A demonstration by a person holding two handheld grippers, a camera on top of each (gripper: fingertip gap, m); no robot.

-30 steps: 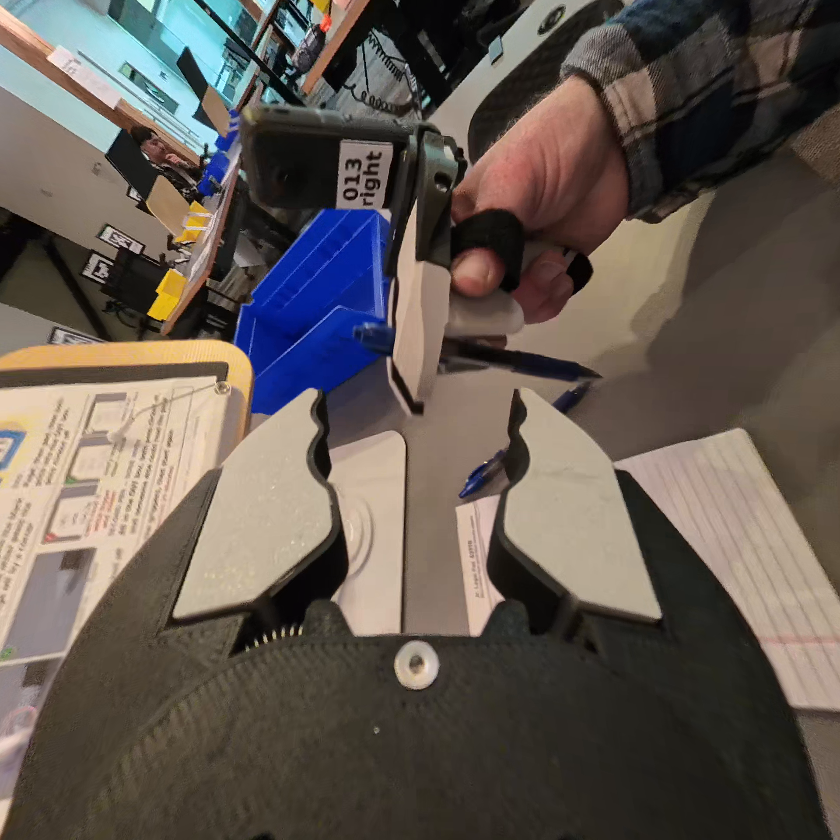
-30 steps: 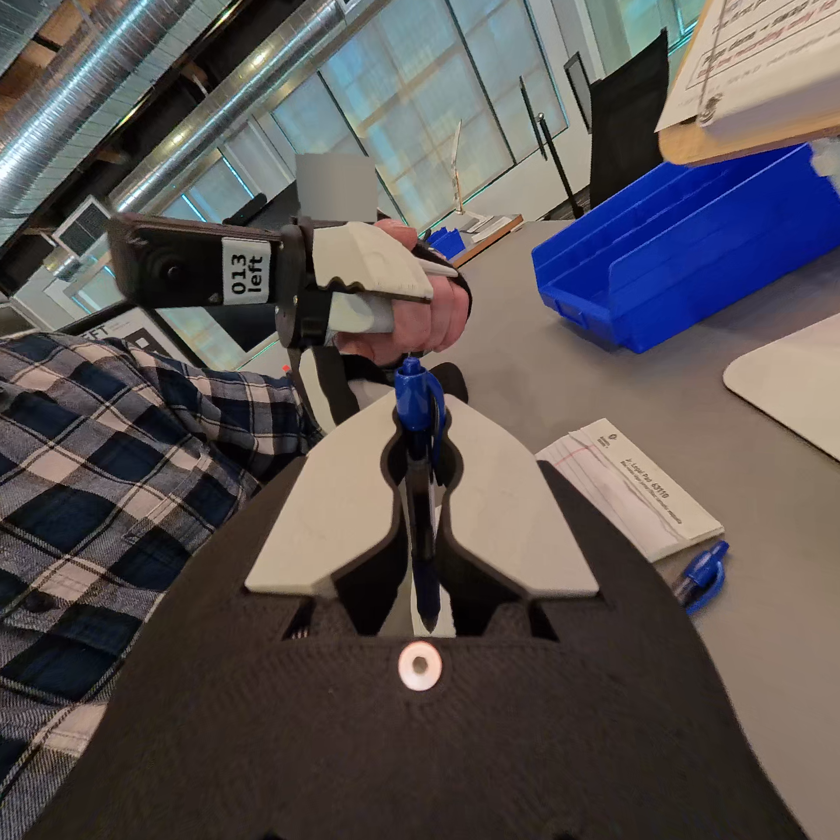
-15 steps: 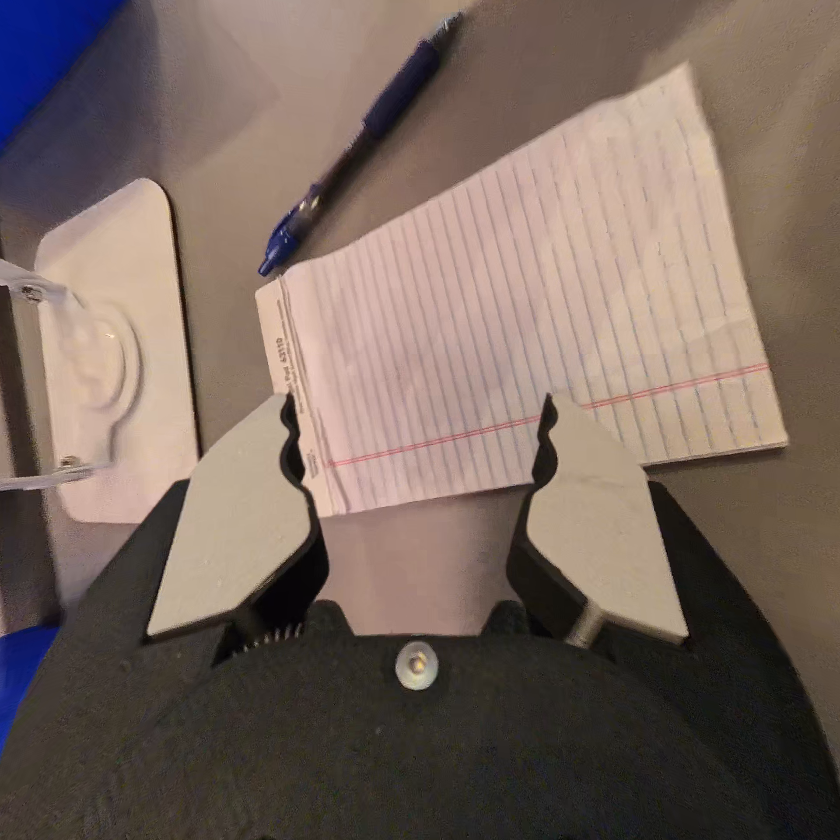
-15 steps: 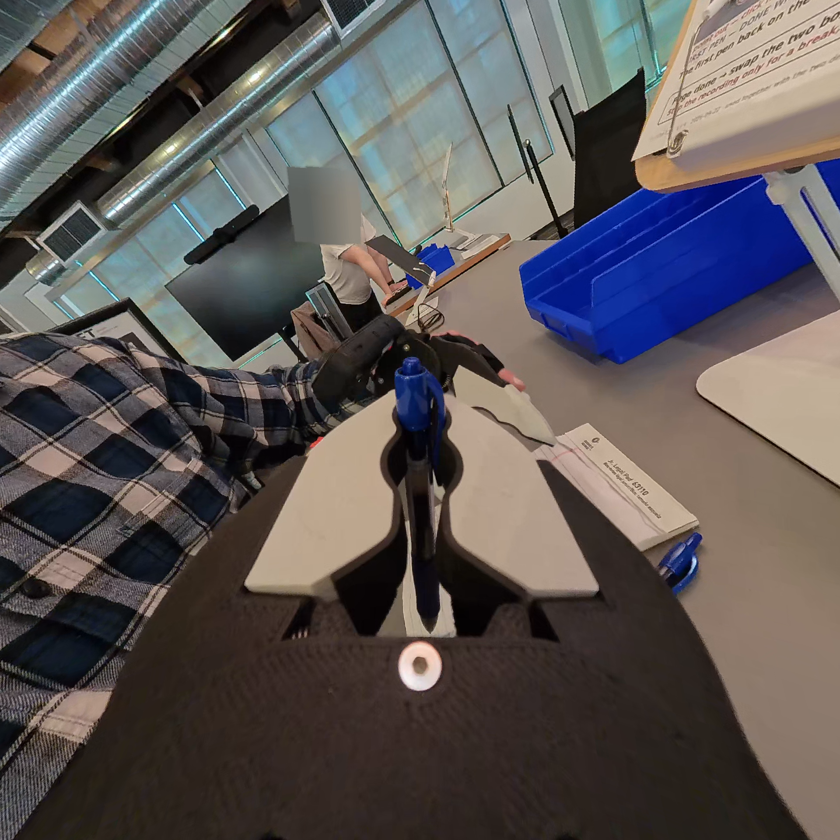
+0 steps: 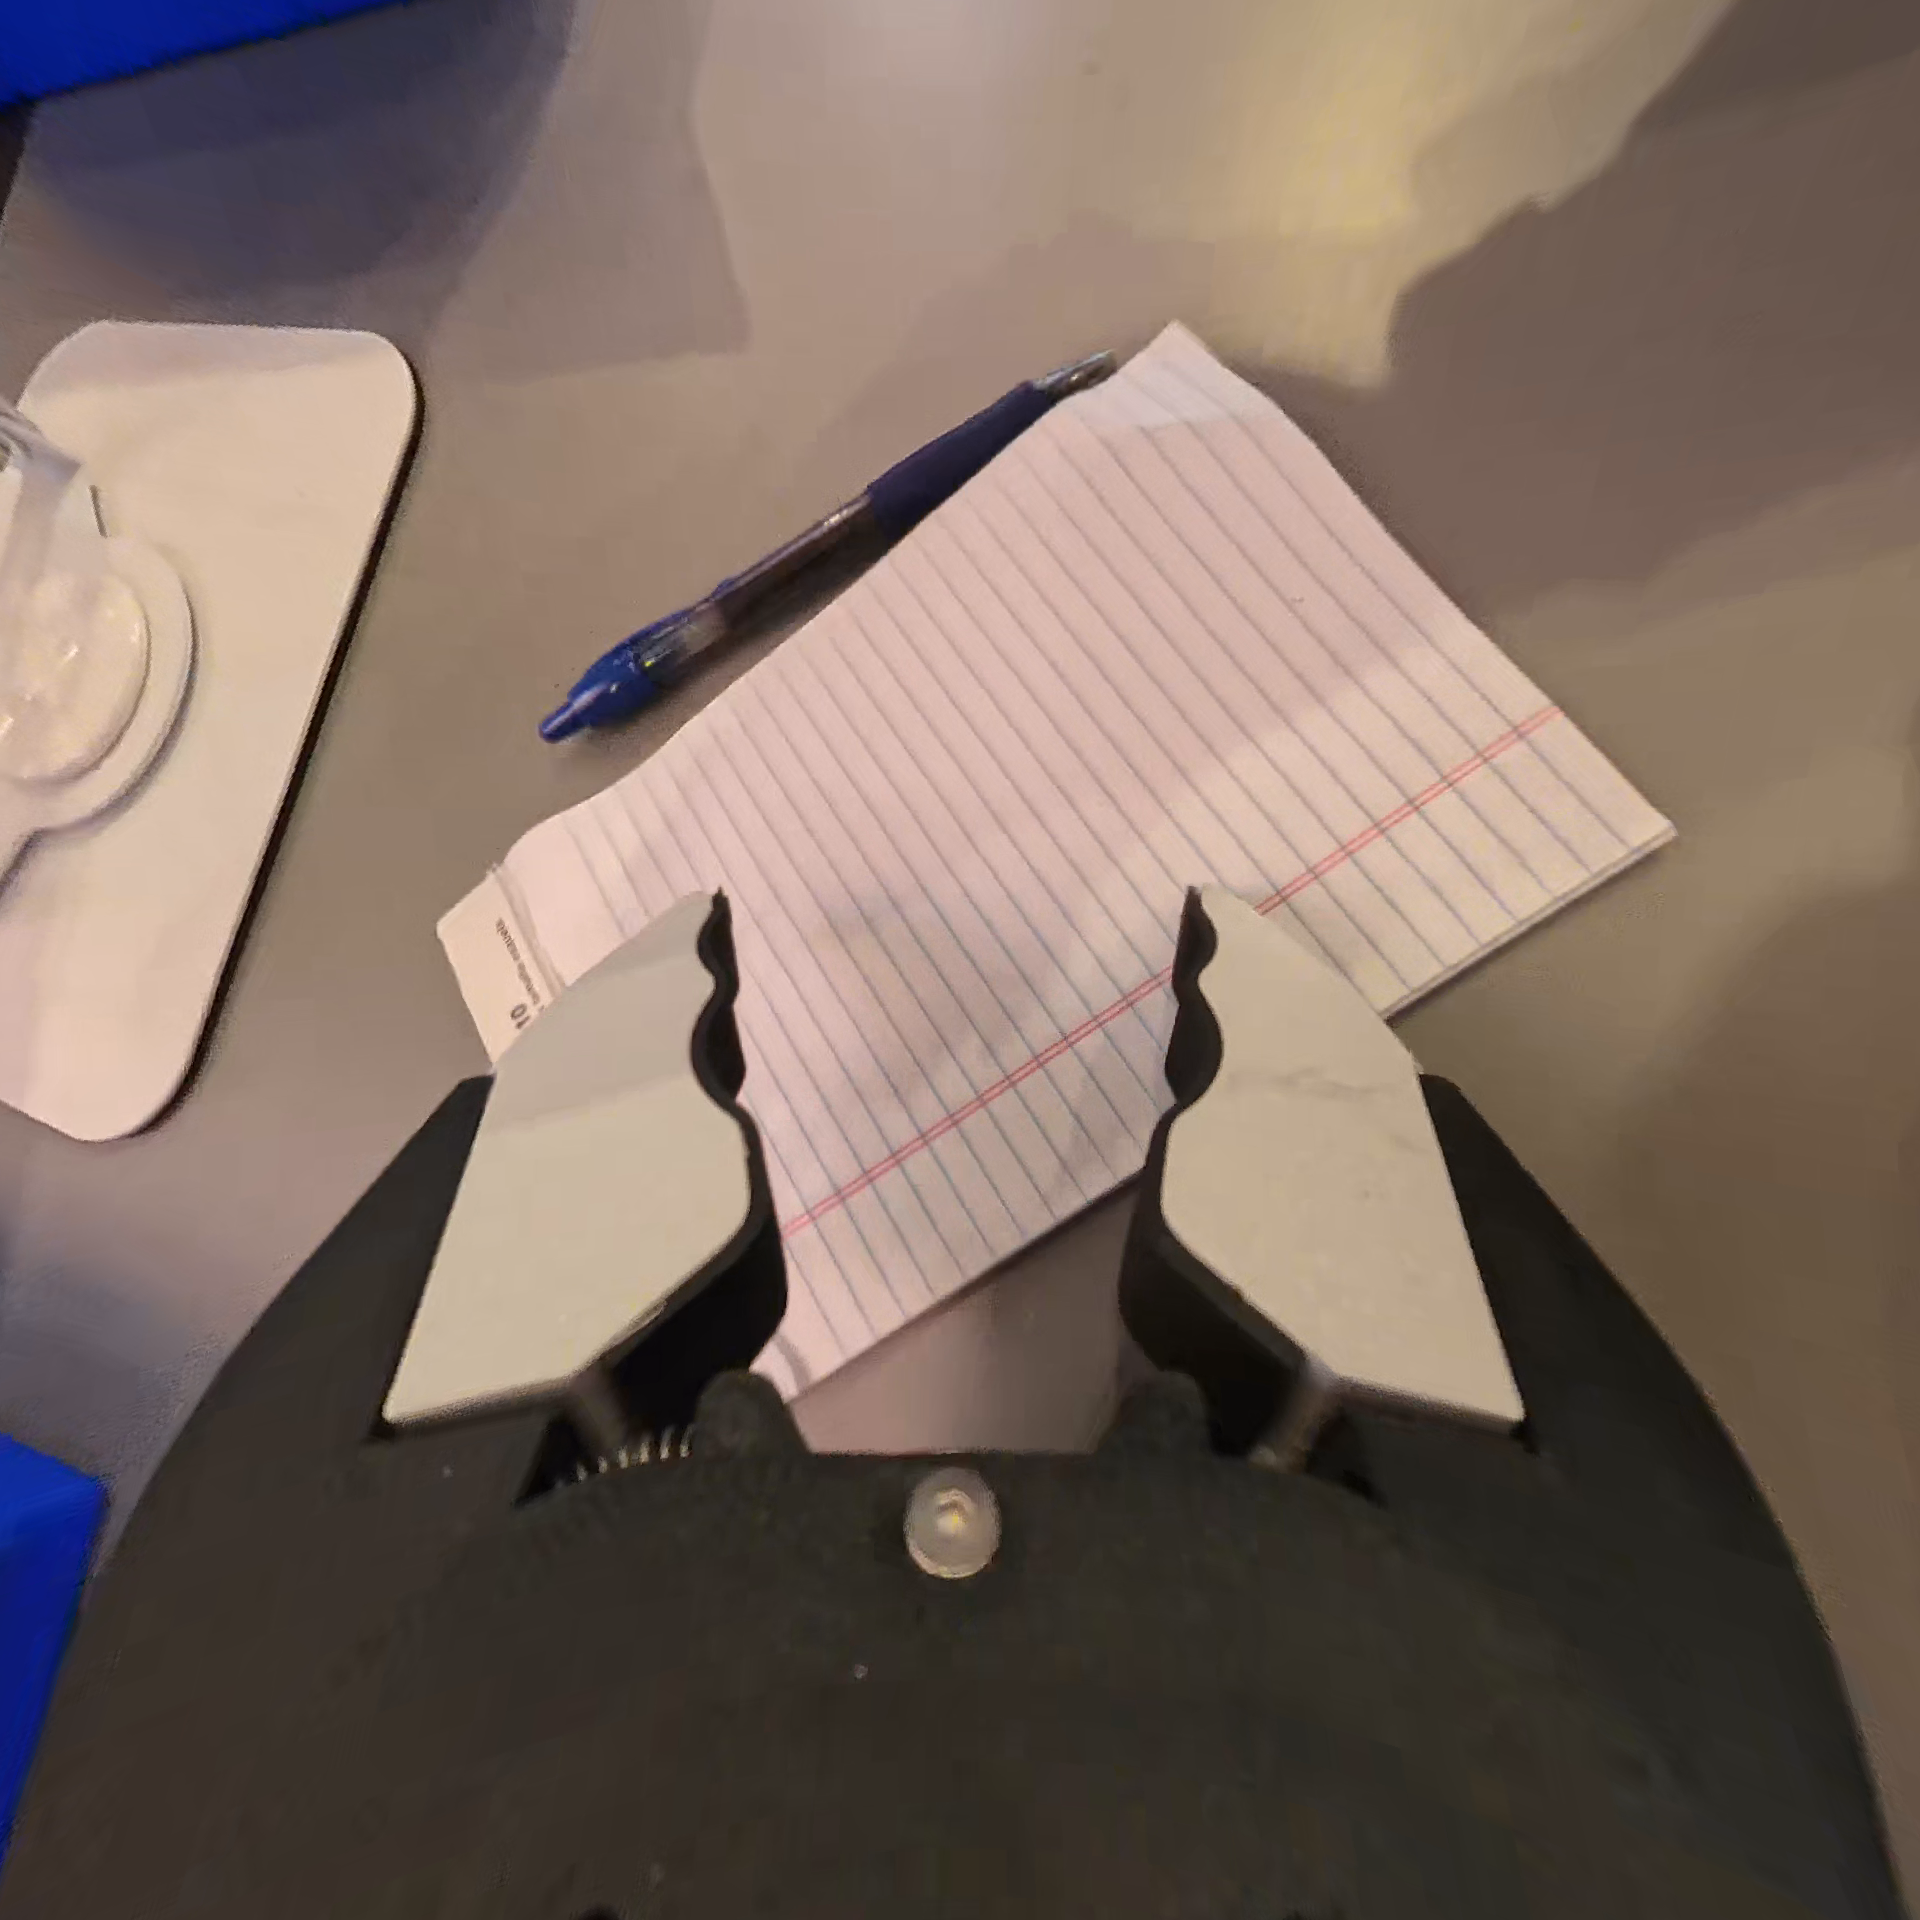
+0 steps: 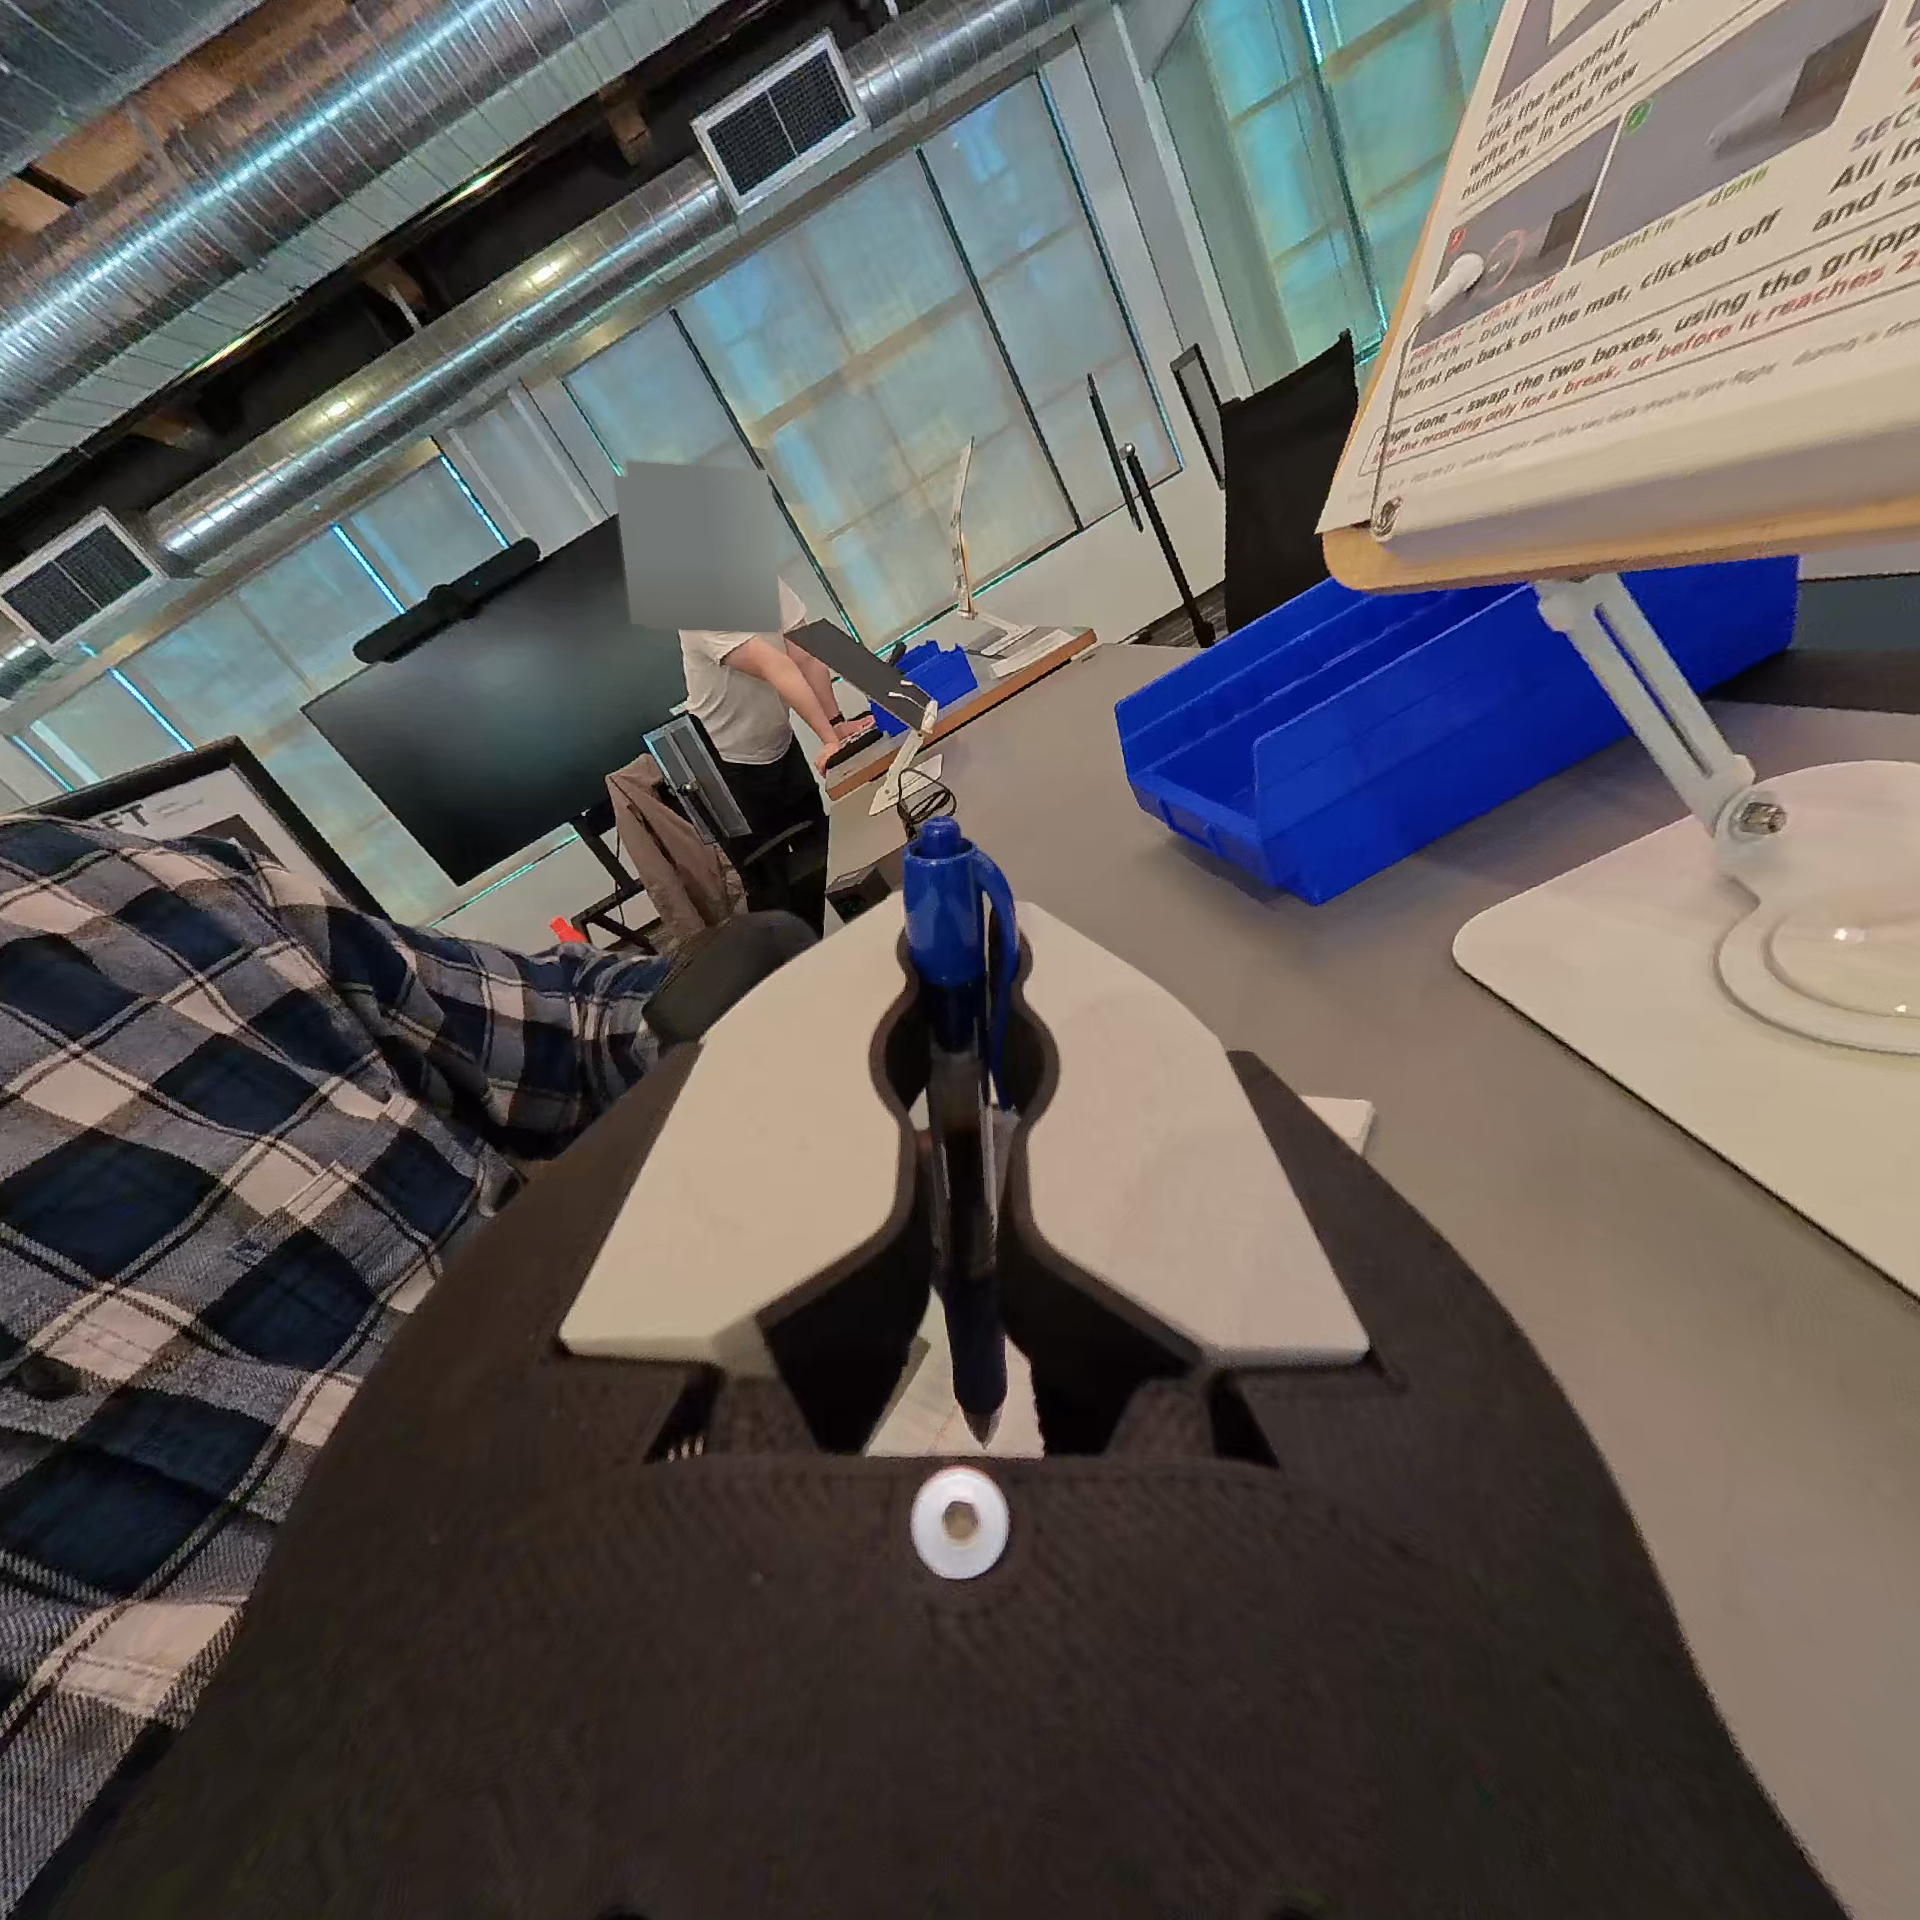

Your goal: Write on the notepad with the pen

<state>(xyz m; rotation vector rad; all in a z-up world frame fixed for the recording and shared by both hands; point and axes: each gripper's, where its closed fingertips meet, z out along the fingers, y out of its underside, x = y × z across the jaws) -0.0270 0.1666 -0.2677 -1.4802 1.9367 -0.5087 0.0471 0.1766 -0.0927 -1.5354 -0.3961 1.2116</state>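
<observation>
In the left wrist view a white lined notepad lies on the grey table. A second blue pen lies on the table along the pad's far edge. My left gripper is open and empty, its fingers spread over the pad's near part. In the right wrist view my right gripper is shut on a blue pen, which stands along the fingers with its clicker end up and its tip down near a bit of the pad.
A white stand base with a clear arm sits left of the pad; it holds an instruction board. A blue bin stands behind it. A plaid sleeve is at the left. A person stands at a far desk. About 20 cm separates my left fingertips from my right.
My left gripper swung down from facing the right gripper to over the notepad, opened wider, then narrowed a little. My right gripper kept its hold on the pen and tilted slightly.
</observation>
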